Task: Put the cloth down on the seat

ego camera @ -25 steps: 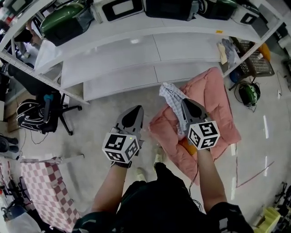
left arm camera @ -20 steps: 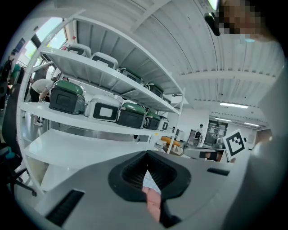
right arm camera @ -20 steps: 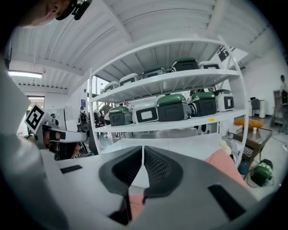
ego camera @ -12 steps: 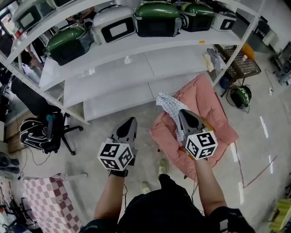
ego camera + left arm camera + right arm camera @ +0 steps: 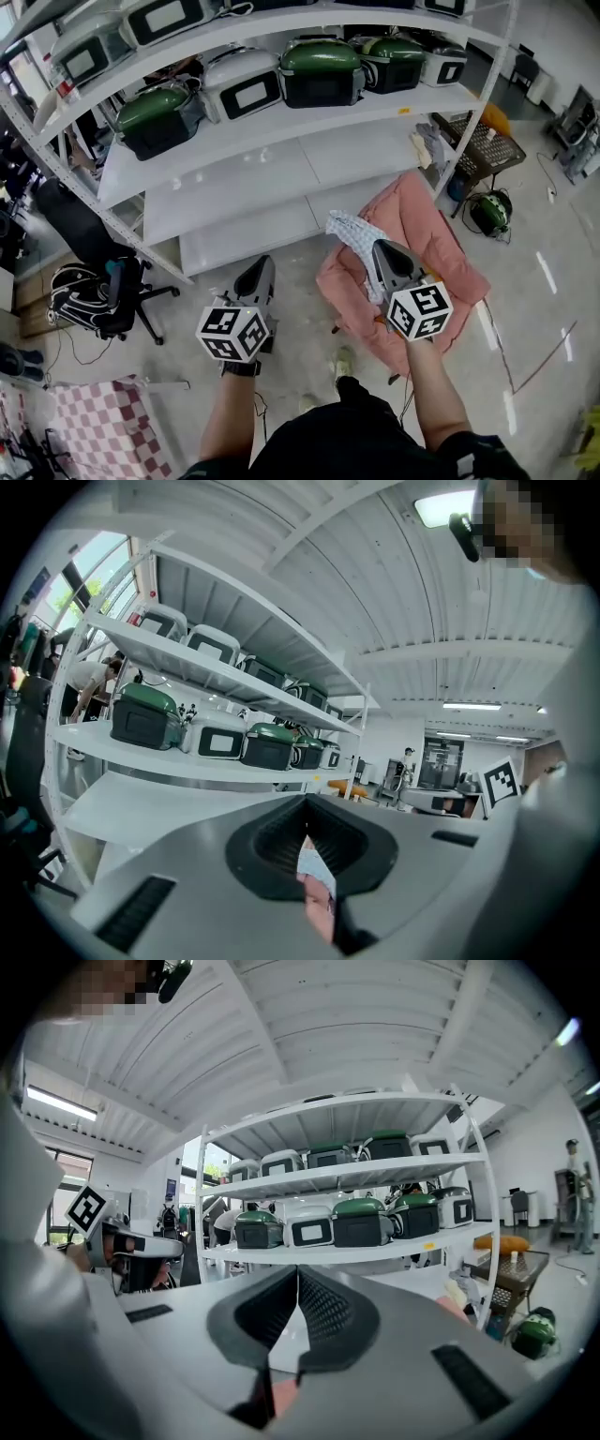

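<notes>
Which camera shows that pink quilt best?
The head view: the pink quilt lies spread out there, mostly uncovered. Both gripper views show only small pink slivers low in the frame, likely parts of it.

From my head camera I look steeply down on the left gripper (image 5: pixel 262 263) and right gripper (image 5: pixel 381 249), floor (image 5: pixel 298 274) below. Each gripper camera sits right behind its fingers (image 5: pixel 267 841), facing nearly level; all three catch the shelf rack (image 5: pixel 234 155).

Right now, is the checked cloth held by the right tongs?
Yes, in the head view the cloth hangs from the tip of the shut right tongs, over the pink quilt.
</notes>
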Demonstrator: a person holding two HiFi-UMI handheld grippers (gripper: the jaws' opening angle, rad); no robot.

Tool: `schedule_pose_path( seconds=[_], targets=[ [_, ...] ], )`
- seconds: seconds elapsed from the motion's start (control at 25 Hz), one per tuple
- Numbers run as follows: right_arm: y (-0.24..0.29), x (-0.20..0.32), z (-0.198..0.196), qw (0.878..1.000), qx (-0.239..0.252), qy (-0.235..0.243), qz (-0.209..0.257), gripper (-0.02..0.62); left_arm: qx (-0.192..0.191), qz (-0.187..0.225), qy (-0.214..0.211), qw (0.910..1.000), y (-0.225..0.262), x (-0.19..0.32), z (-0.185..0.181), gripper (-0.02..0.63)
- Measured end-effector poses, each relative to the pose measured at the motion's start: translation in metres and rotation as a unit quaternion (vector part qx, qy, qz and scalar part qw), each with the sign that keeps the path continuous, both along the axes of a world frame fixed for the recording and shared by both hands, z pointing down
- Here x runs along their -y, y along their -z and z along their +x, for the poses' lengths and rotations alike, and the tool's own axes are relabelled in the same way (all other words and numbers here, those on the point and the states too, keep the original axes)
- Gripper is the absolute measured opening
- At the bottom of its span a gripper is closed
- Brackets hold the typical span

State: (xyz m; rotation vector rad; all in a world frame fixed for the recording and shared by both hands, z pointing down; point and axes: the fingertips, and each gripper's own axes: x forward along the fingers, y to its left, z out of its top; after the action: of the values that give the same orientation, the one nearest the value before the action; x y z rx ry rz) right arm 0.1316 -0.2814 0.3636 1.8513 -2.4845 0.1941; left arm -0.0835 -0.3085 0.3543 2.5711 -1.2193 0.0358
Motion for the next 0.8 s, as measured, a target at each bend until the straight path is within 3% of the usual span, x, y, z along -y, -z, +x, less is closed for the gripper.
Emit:
schedule_pose_path(
  seconds=[0.8],
  targets=[
    [0.058,-0.07,-0.029,0.998,-0.022,-0.011,0.056,0.005,-0.01,0.054,-0.005,0.9985,0.061,-0.057,-0.042,0.006]
  ],
)
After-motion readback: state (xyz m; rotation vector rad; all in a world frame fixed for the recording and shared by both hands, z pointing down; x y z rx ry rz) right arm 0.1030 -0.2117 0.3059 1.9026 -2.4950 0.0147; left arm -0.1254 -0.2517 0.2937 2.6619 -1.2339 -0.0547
